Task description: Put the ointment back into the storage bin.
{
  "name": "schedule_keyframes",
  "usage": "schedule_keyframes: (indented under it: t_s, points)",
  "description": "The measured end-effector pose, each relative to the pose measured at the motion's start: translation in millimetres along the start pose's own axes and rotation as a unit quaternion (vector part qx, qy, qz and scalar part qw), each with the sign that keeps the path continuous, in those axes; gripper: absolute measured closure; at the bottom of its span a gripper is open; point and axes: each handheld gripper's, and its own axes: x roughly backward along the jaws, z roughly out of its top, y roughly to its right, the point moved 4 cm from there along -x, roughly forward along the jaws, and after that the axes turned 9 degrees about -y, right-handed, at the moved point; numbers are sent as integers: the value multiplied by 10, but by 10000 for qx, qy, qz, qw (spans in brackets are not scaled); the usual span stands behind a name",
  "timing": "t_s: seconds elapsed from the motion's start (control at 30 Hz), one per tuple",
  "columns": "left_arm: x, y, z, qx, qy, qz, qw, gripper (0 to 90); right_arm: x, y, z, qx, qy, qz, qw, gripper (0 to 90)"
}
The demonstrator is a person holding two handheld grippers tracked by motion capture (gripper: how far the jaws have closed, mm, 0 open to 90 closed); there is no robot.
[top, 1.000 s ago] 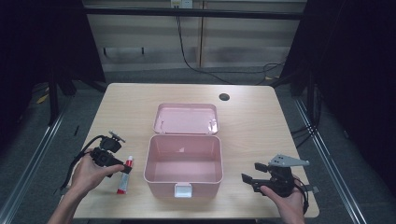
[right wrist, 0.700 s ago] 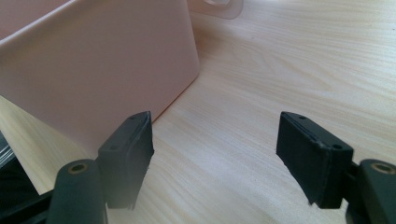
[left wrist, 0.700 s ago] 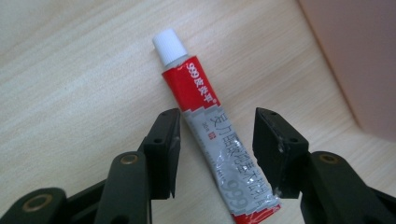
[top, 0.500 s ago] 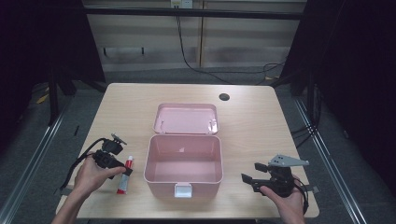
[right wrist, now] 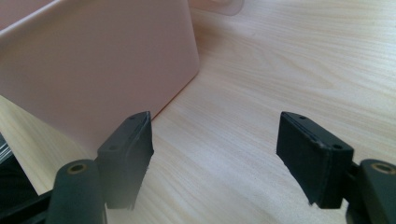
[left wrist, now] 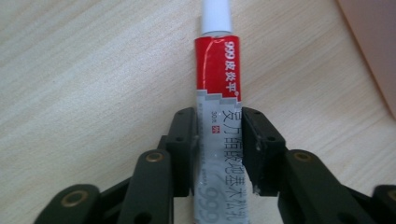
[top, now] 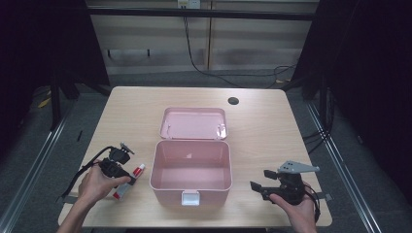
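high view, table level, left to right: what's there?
Left tongs → ointment tube gripped in them → open pink box → right tongs, jaws apart.

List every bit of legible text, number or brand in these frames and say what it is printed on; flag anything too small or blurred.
"999皮炎平", white on the red band of the ointment tube that lies on the table, between the jaws of the left gripper.
"999", large grey digits on the tube's silver end near the camera.
Larger grey characters along the silver part: partly hidden by the jaws, not reliably readable.
Small print beside them: too small to read.
Pink box: no readable text.
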Motion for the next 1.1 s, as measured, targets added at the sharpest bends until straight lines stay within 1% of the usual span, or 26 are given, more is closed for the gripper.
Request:
schedule_keyframes:
  t_s: [0.13,0.27,0.3,0.4,0.43,0.67,0.7,0.73,0.8,0.87,0.93,0.97,1.1]
  points:
    - [0,0,-1,-18,1,7,10000,685,0,-1,1,5,-2,-10,10000,271]
    - [4,-7,6,-61,-61,-42,10000,690,-4,0,-1,-10,-23,-3,10000,272]
    - [3,0,7,-66,-55,6,10000,695,-4,0,-3,-8,-30,-8,10000,273]
    - [1,3,14,-65,-69,33,9999,699,-3,3,-4,-13,-28,-9,10000,274]
    - [6,-2,20,-37,-118,1,9999,701,-7,9,-2,2,-28,-8,10000,274]
    - [3,-5,13,-106,-85,-57,9999,702,-4,10,-3,-40,-36,-11,10000,273]
    - [4,4,9,-126,-85,-169,9997,701,-3,11,-3,-34,-31,-14,10000,273]
    - [3,4,7,-139,-91,-158,9997,701,-2,9,-3,-40,-26,-5,10000,273]
    - [4,11,1,-199,-115,-201,9995,702,-1,10,-3,-28,-23,-9,10000,270]
    - [9,7,-5,-204,-125,-174,9996,702,2,10,-2,-33,-15,-3,10000,269]
    - [18,2,-8,-190,-99,-190,9996,702,4,9,-4,-55,-20,-2,10000,267]
    - [27,1,-12,-143,-77,-272,9995,703,5,9,-4,-54,-18,0,10000,266]
    - [100,-13,-38,-178,46,-429,9989,703,7,10,-3,-54,-12,-6,10000,266]
